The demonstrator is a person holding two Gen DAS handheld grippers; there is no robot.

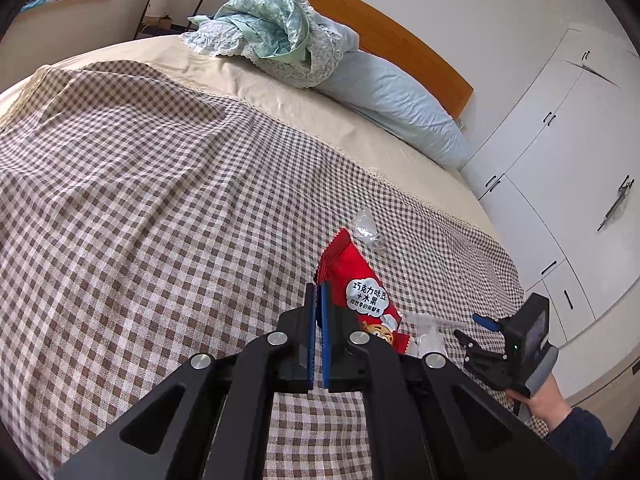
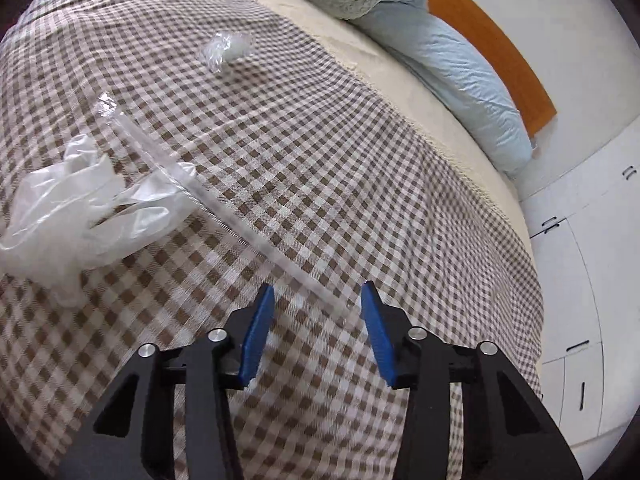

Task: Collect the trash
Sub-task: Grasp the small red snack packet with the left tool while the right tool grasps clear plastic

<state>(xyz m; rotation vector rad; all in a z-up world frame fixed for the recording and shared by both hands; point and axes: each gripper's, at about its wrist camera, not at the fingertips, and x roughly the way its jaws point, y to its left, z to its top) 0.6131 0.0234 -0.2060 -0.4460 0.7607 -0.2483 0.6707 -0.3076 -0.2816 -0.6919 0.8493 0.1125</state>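
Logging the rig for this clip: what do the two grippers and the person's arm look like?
Both grippers, left and right, are black angular linkages with silver round pivot bolts and flat blue-padded fingers. The right one's body has a small green light and a grey handle. The sleeve is dark navy, fuzzy knit.

Soft, even daylight fills both views, bright on the white wardrobe (image 1: 560,152) and wall, with only faint shadows on the checked bedcover (image 1: 140,200). Strong fisheye bending curves the edges into dark corners. The right wrist view is slightly motion-blurred; the left is sharper.
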